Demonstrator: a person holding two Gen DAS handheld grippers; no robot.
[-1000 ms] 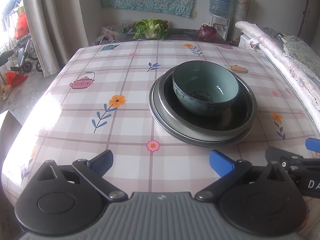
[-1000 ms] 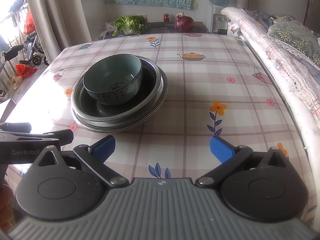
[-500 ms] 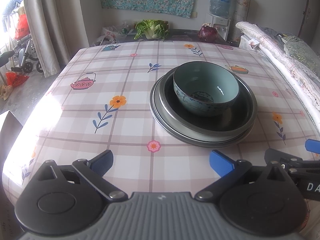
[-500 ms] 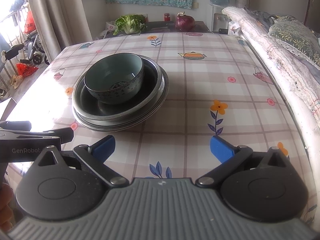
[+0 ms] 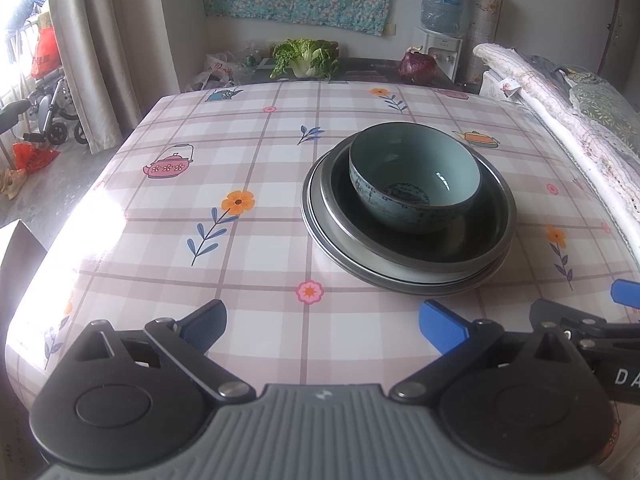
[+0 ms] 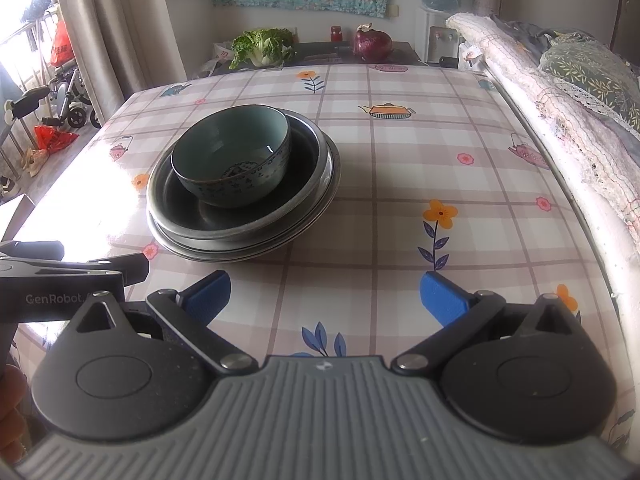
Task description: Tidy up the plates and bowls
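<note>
only from the right wrist, a red jar (image 6: pixel 336 33) beyond the bowl (image 6: pixel 232 156); both grippers' jaws wide apart, empty

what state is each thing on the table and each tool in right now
ceramic bowl: upright, empty, sitting in the metal plates
metal plates: stacked, flat on the table
left tool: open, empty, short of the stack
right tool: open, empty, short of the stack
</note>
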